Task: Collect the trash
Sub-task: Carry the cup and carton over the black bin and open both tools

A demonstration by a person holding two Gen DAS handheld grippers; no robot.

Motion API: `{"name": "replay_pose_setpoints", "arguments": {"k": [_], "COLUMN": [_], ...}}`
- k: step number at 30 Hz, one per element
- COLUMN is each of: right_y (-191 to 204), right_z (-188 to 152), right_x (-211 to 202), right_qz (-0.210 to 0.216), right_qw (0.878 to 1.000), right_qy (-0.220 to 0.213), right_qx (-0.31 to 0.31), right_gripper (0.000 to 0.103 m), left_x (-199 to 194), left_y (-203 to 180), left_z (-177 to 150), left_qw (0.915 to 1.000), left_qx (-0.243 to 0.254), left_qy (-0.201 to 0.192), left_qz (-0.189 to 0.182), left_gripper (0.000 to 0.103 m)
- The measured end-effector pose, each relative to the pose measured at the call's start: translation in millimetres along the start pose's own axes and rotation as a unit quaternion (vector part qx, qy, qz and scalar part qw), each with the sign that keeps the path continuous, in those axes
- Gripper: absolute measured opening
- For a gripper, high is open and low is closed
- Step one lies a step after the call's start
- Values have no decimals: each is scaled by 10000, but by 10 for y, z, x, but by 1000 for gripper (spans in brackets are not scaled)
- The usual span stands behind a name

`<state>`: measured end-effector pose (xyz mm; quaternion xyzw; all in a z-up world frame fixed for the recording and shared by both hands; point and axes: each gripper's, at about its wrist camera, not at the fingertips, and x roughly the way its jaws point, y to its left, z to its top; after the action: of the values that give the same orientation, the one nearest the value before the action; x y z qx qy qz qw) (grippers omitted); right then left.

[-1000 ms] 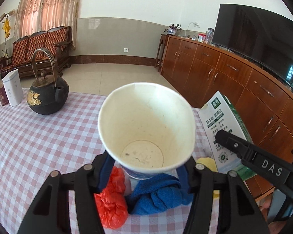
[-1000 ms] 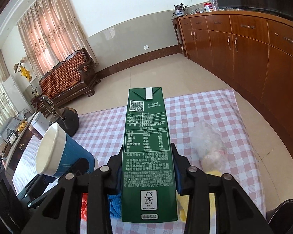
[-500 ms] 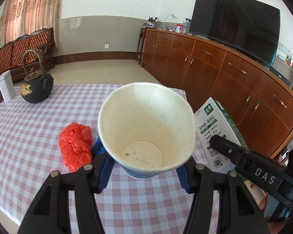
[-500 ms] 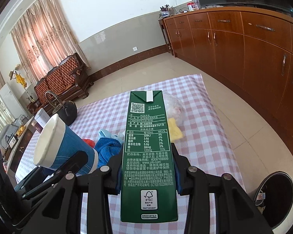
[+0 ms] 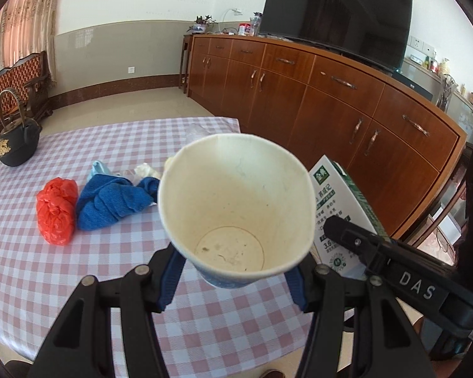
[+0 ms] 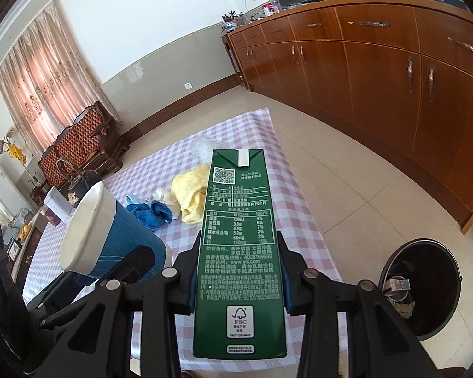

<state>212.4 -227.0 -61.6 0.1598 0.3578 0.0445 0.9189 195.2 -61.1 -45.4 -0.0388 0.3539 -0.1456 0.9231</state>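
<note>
The paper cup [image 5: 236, 208], white inside with a blue outer wall and some dark specks on its bottom, is pinched near its base between the blue pads of the left gripper [image 5: 233, 280] and tilts with its mouth toward the camera, held in the air above the near edge of the checked table [image 5: 25, 271]. Just beside the cup, on its right, the green milk carton [image 6: 240, 245] is clamped between the pads of the right gripper [image 6: 238, 278], its printed back facing up and its folded top pointing away toward the table. Beyond the cup, lying on the table, are a crumpled red plastic bag [image 5: 56, 211], a blue cloth [image 5: 110, 203] touching it, a small light blue scrap and a white scrap behind the cloth, a yellow cloth [image 6: 190, 198] and a clear plastic bag [image 6: 205, 148] nearer the table's far end. A black kettle [image 5: 15, 145] with a gold flower stands at the far left of the table. On the floor to the right of the table stands a black waste bin [image 6: 422, 286] with some litter inside. A long wooden sideboard [image 5: 331, 100] runs along the wall past the table, carrying a dark television [image 5: 337, 15].
</note>
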Motion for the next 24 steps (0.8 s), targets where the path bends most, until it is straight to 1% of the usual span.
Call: {"name": "replay_pose_setpoints", "arguments": {"k": [7,13,19,24], "right_y": [-535,-1122,-1787,-2275], "right_z": [-116,-260,-411,-555], "right_x": [-245,-446,-567,-611], "right_qz": [-343,-745,-1123,-1401], "right_qw": [9987,9939,9849,9746], "right_qy": [-85,-121,-95,-7], "right_qx": [371,801,1317,1749], "right_gripper": [41,41,41,41], "left_x": [115,276,497,740], "left_y": [-477,-974,-1410,-1780], "left_z": [-111,-211,-323,-501], "left_qw": [9987,9947,9887,9822], "left_qx": [261,510,717,870], "left_qy": [186,434,720,1031], "left_qz": [-393,-785,-1105,-1303], "left_gripper": [58,58,58,58]}}
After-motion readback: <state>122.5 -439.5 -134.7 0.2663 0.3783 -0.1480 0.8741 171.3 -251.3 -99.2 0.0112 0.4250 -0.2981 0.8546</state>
